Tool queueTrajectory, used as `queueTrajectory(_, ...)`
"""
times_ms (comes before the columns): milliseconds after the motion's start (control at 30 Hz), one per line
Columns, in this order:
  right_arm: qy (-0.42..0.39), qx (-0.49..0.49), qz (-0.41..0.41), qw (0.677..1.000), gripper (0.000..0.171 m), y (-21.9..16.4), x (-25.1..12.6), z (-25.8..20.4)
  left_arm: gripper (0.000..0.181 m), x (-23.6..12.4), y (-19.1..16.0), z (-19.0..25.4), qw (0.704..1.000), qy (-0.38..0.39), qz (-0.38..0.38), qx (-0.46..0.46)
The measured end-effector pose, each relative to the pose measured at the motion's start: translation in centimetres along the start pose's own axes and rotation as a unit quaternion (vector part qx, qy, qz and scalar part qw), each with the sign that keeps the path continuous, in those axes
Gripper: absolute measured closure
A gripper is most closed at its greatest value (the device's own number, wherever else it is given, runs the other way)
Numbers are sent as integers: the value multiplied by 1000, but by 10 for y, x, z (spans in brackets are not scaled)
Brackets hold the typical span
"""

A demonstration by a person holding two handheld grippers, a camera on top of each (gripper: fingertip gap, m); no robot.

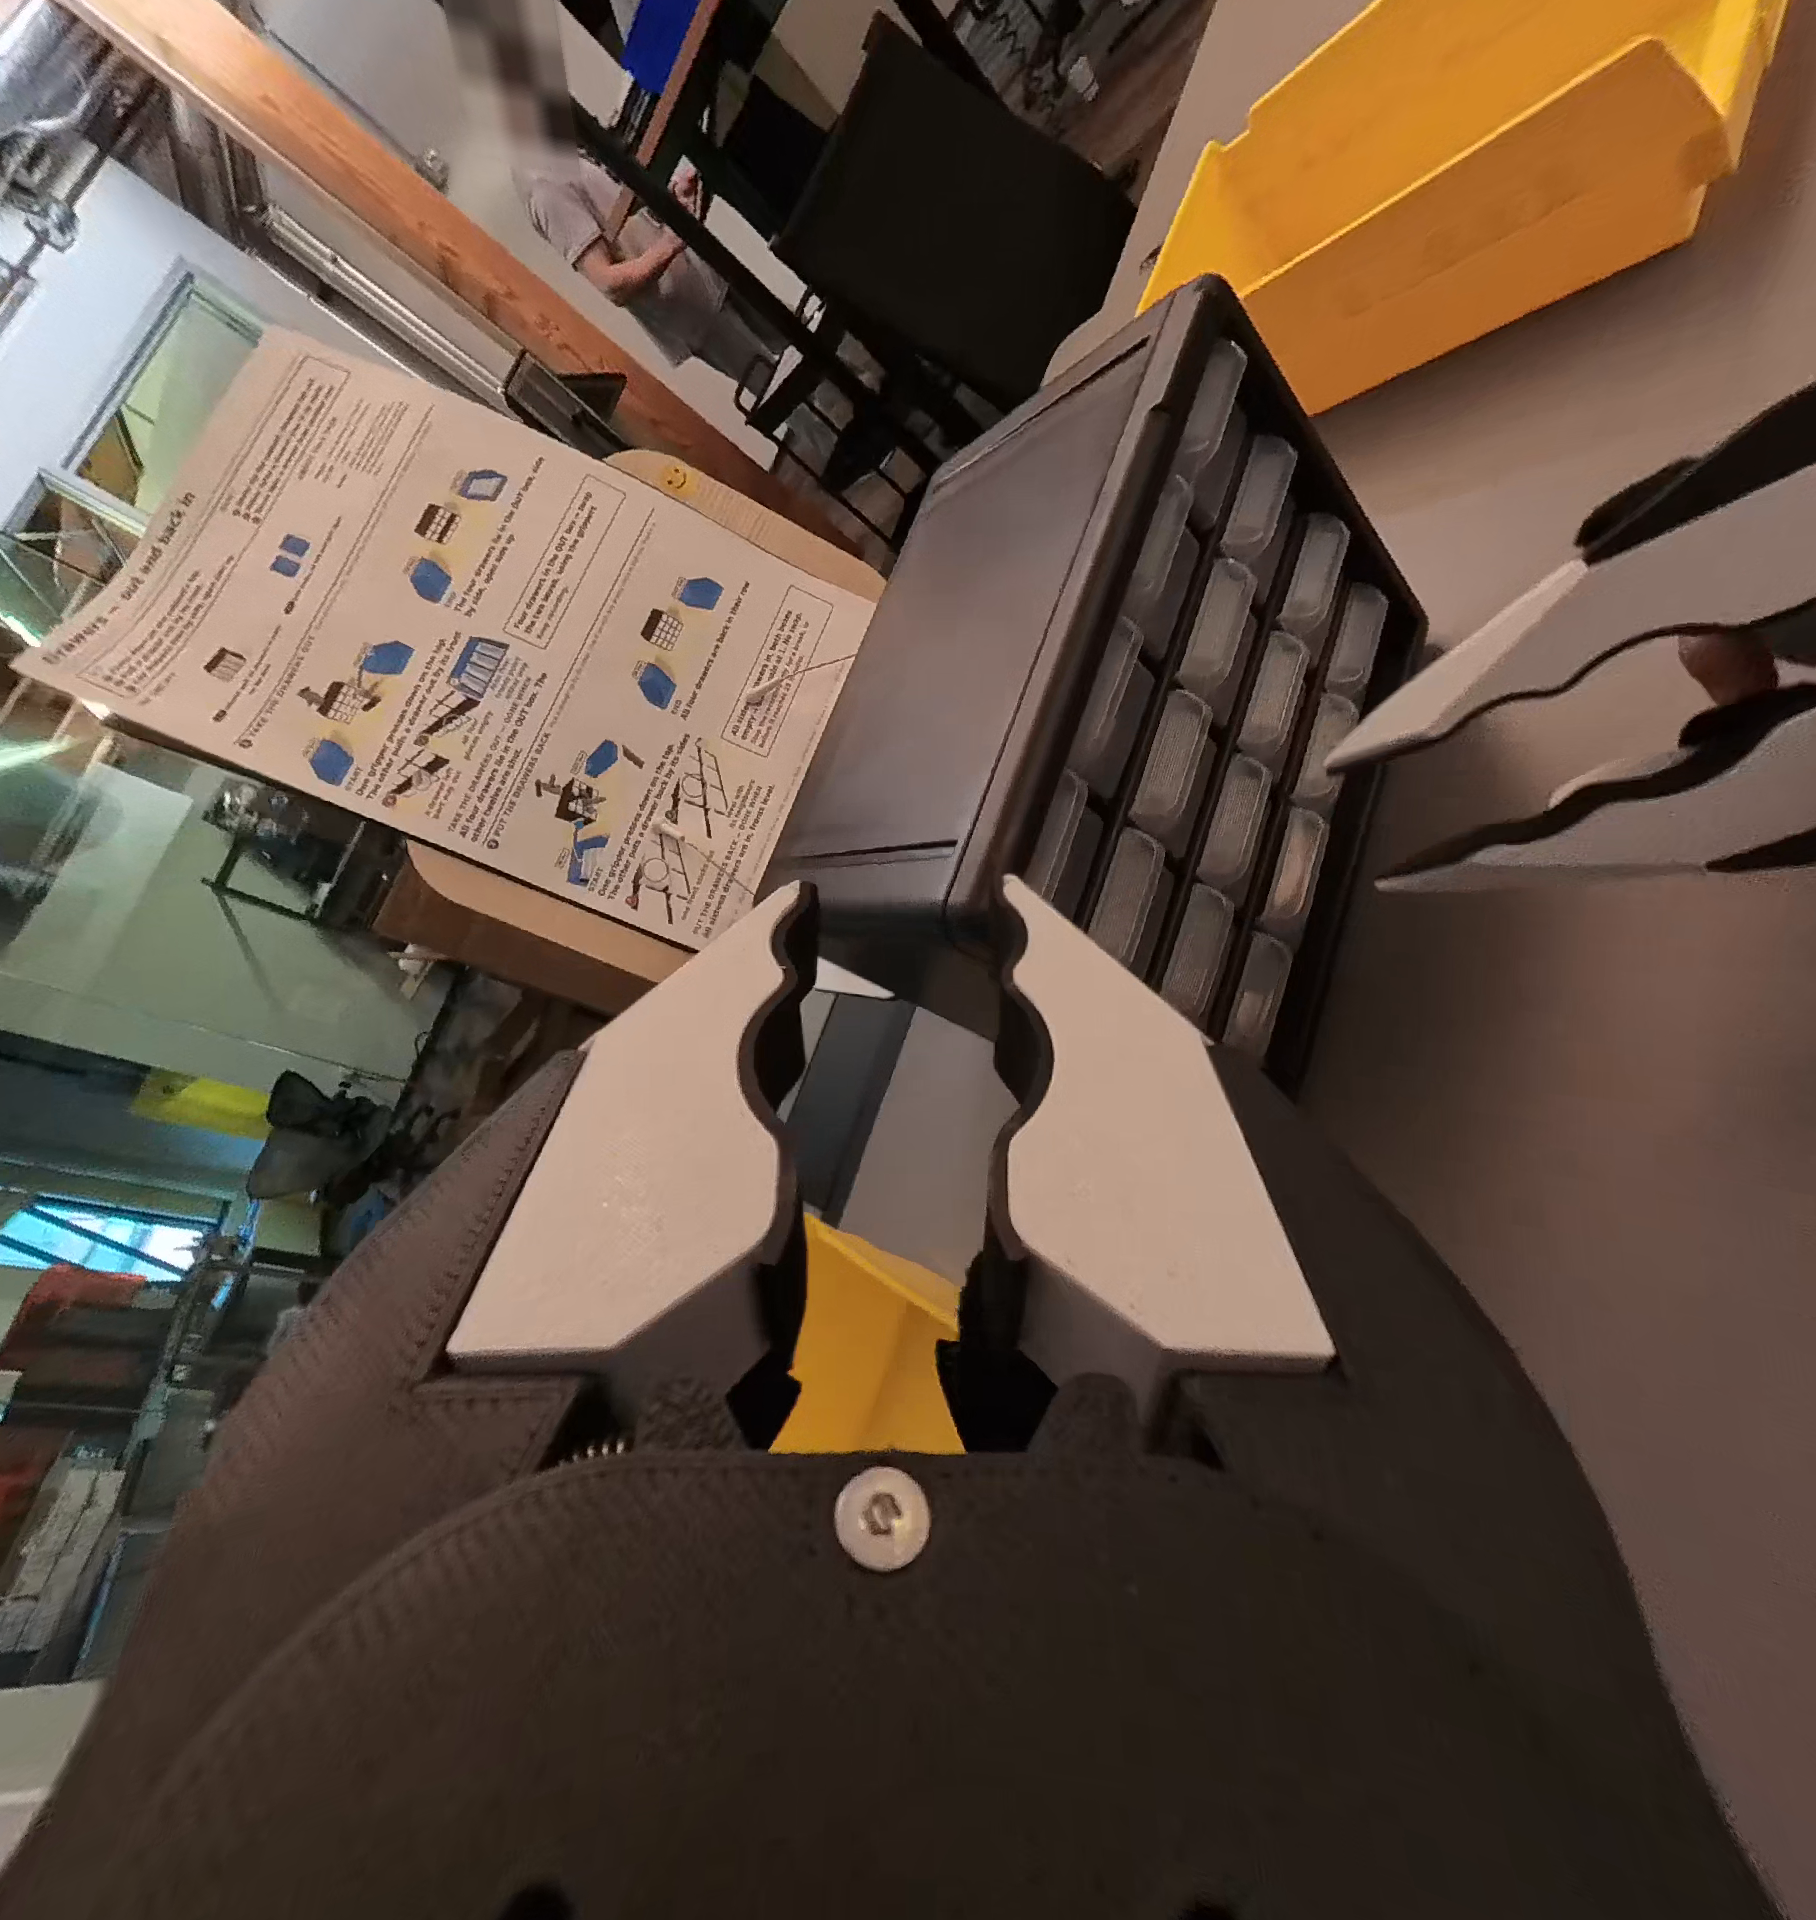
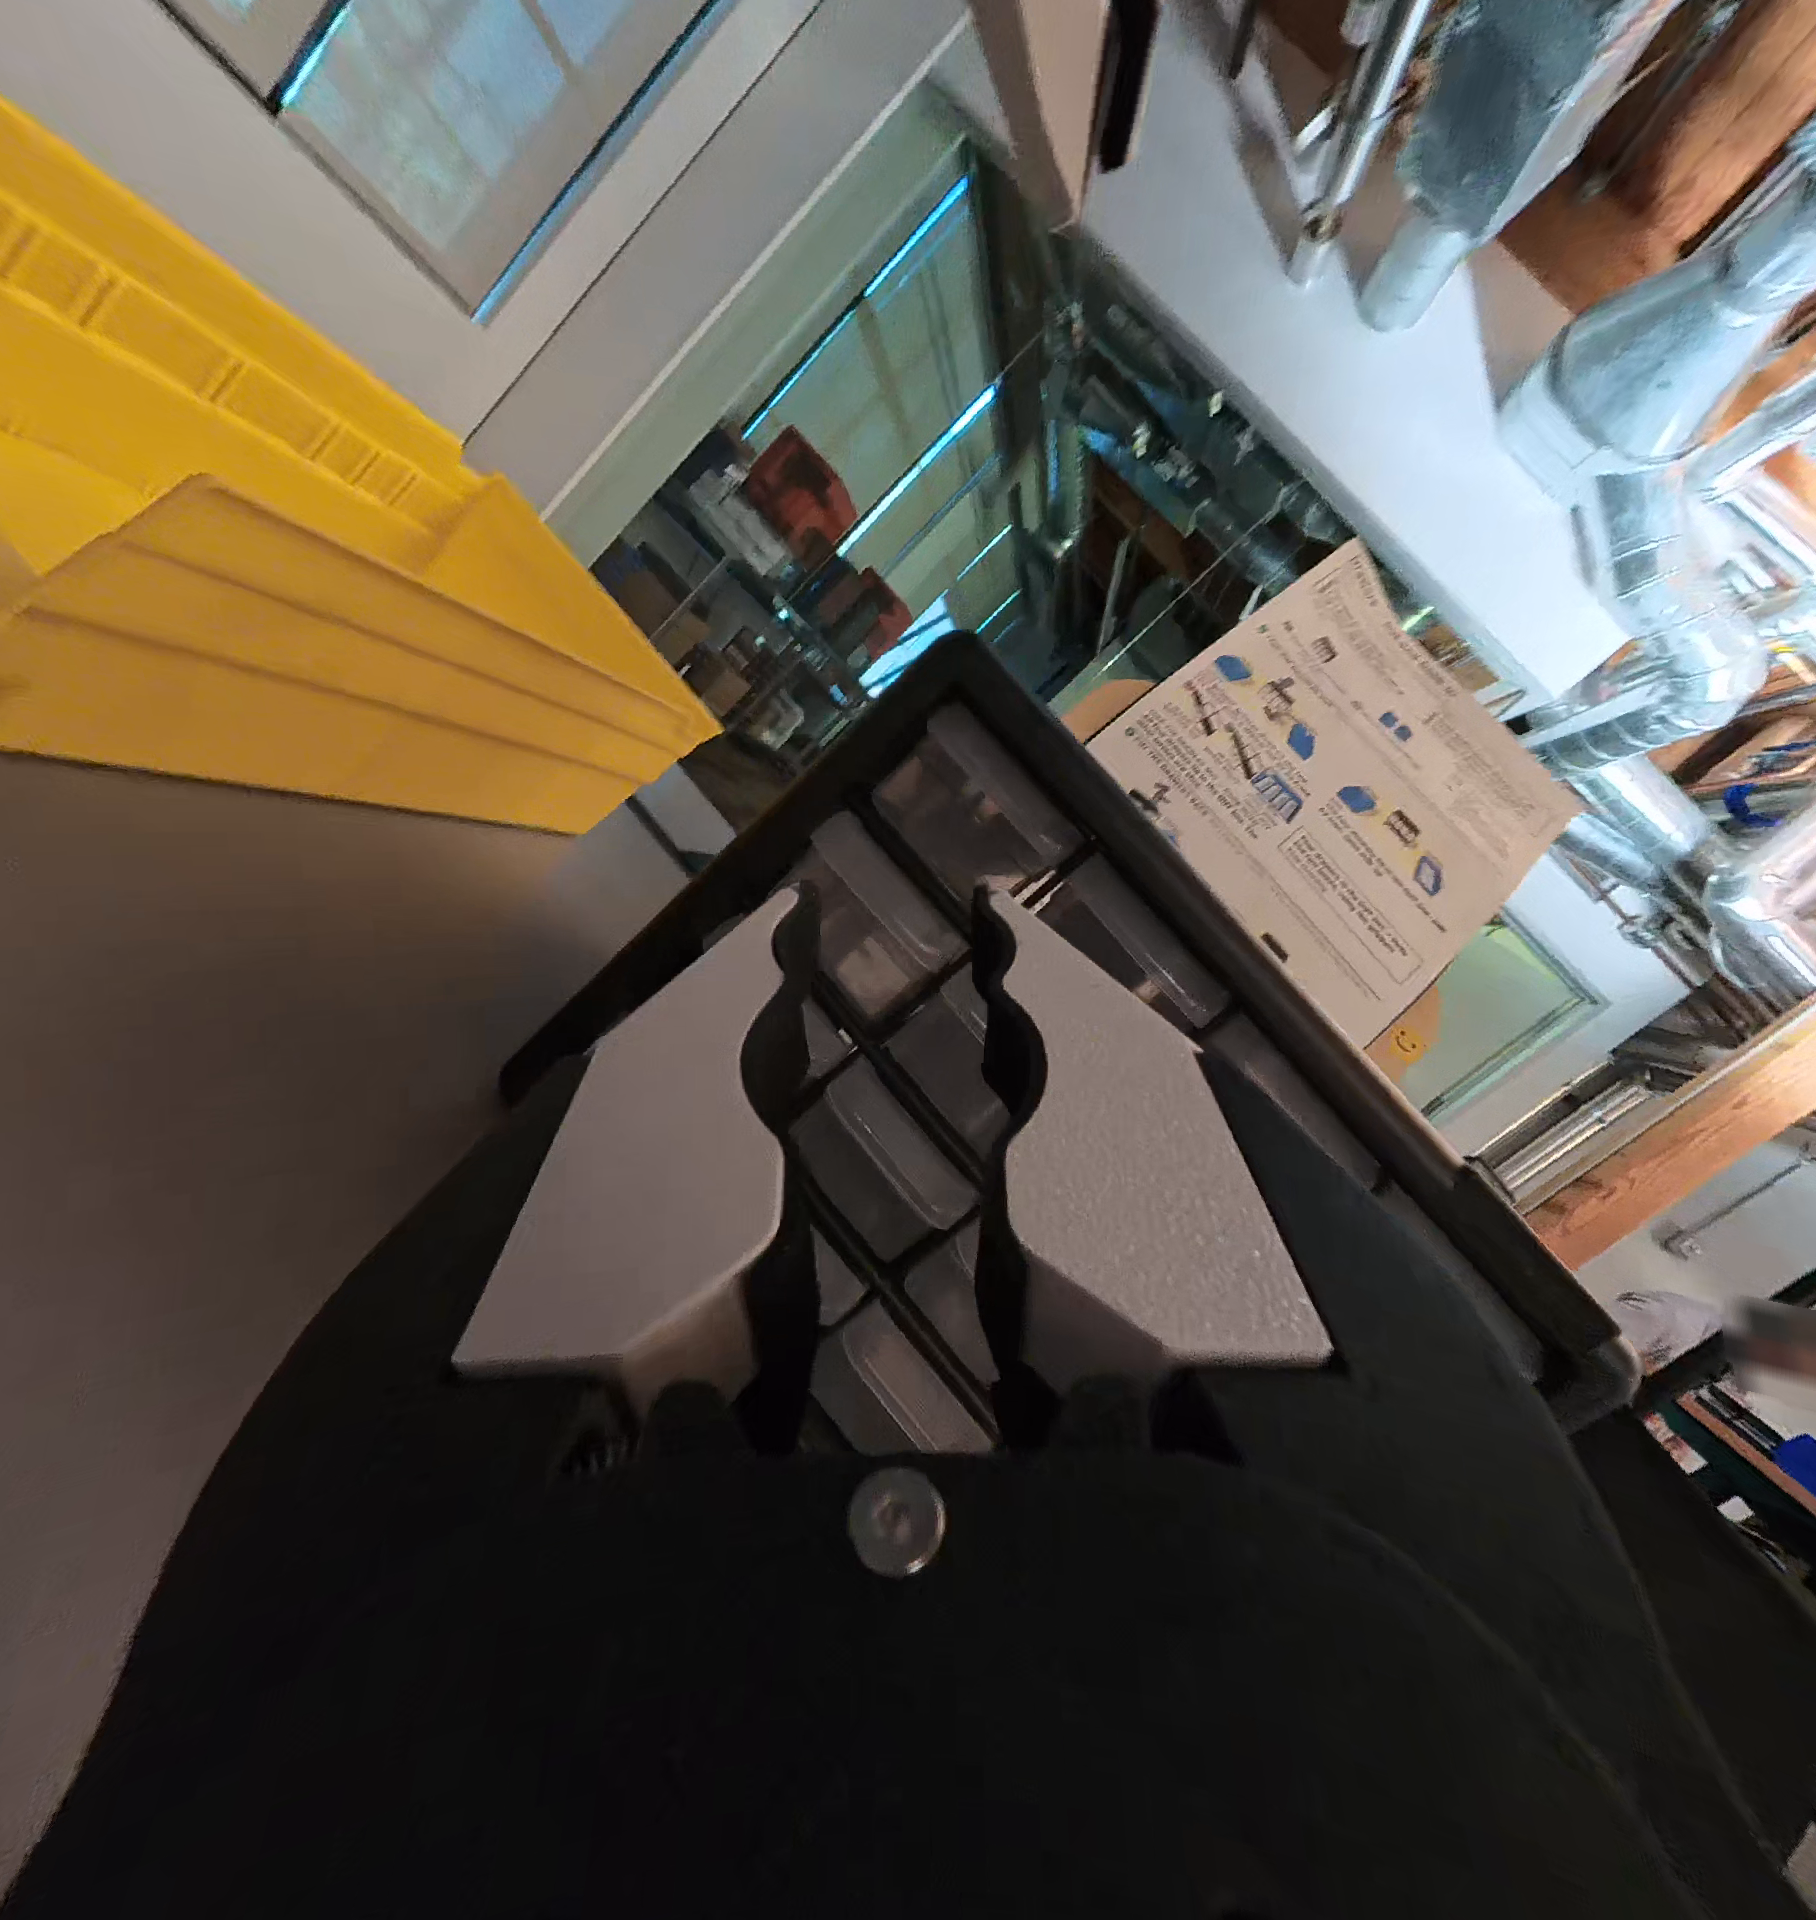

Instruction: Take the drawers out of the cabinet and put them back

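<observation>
The black cabinet [image 1: 997, 644] stands on the grey table with its several clear drawers [image 1: 1216, 727] all pushed in. My left gripper [image 1: 904, 914] is open and empty, its tips just short of the cabinet's top front corner. My right gripper [image 1: 1366, 821] comes in from the right, open, with its tips close to the drawer fronts. In the right wrist view the right gripper [image 2: 893, 914] is open in front of the cabinet [image 2: 1299, 1060], with a clear drawer [image 2: 883, 935] showing between its fingers. I cannot tell whether it touches the drawer.
A yellow bin [image 1: 1455, 208] sits on the table beyond the cabinet; it also shows in the right wrist view [image 2: 260, 623]. Another yellow bin [image 1: 862, 1351] lies below my left gripper. A printed instruction sheet [image 1: 447, 644] stands behind the cabinet. A person [image 1: 623, 249] stands far back. The gap from one gripper's tips to the other's is roughly 15 cm.
</observation>
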State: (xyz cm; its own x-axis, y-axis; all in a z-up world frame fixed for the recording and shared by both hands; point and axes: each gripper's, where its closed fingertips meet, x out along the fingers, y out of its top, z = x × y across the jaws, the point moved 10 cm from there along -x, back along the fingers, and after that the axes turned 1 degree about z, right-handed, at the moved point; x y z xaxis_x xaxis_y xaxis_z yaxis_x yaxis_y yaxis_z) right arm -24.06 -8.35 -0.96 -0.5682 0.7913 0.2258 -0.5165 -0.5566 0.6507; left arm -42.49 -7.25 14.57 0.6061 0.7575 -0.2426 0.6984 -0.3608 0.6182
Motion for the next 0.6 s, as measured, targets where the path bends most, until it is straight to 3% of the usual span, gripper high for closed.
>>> queueTrajectory(33,-7,1,7,1000,144,-3,-1,-2,151,-2,-1,0,1000,0,-1,3)
queueTrajectory(400,21,21,6,1000,145,-16,-7,-10,153,-1,-1,2,1000,-11,10,7)
queueTrajectory(500,35,31,7,999,145,-16,-5,-14,157,11,7,-2,995,-21,83,-54)
queueTrajectory(600,42,36,6,998,144,-18,-3,-14,160,32,9,-14,967,-22,166,-191)
